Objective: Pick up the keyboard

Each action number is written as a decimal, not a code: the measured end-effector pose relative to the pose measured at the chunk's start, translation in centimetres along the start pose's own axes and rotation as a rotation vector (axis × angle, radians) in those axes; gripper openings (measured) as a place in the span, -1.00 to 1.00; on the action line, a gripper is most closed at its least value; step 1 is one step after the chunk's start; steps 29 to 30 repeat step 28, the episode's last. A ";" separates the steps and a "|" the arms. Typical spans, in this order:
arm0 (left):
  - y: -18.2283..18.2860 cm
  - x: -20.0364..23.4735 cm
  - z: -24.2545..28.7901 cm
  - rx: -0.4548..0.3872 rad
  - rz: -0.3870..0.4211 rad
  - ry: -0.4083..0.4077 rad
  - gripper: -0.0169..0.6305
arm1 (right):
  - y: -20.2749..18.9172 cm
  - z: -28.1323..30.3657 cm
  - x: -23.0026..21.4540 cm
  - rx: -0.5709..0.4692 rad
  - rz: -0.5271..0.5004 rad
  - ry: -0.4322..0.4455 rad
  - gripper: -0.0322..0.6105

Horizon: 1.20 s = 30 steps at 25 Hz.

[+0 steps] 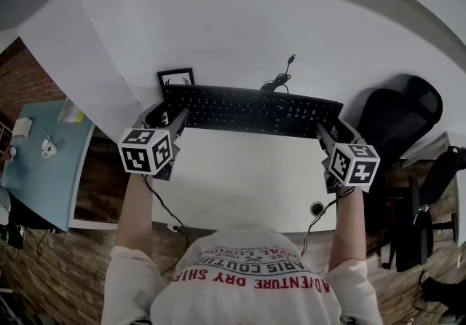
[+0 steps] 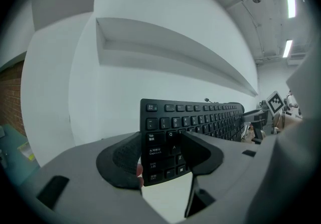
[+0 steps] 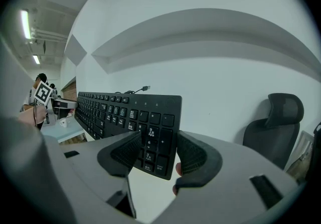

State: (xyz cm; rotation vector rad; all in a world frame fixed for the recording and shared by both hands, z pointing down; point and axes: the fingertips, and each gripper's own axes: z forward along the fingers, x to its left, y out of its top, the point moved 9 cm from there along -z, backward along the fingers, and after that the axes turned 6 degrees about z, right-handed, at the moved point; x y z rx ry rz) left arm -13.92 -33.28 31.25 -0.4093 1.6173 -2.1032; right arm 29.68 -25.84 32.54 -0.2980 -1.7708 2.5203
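Over the desk point(image 1: 247, 178), left gripper point(image 2: 160, 151) and right gripper point(image 3: 158, 153) clamp the keyboard point(image 1: 251, 108), "Caps Lock" legible.

The table point(image 1: 247, 178) before the keyboard point(image 1: 251, 110) gives free passage; frame point(image 1: 176, 77), cable point(image 1: 279, 81) and wall point(image 1: 240, 25) close the rear, a chair point(image 1: 397, 123) the right.

Over the desk point(image 1: 247, 178), the keyboard point(image 1: 251, 110) spans left tool point(image 1: 173, 118) to right tool point(image 1: 325, 134).

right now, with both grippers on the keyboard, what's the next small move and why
Probably raise both ends together, keeping the keyboard level. The left gripper is shut on its left end and the right gripper on its right end, and the cable trails loose behind it.
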 end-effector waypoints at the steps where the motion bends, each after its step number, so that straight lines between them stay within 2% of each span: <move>1: 0.0 0.0 0.0 0.001 0.000 0.000 -0.15 | 0.0 0.1 0.0 0.003 0.001 0.000 -0.15; 30: -0.8 -0.3 0.0 0.032 -0.012 0.010 -0.15 | -0.5 0.5 -0.3 0.033 0.016 0.008 -0.15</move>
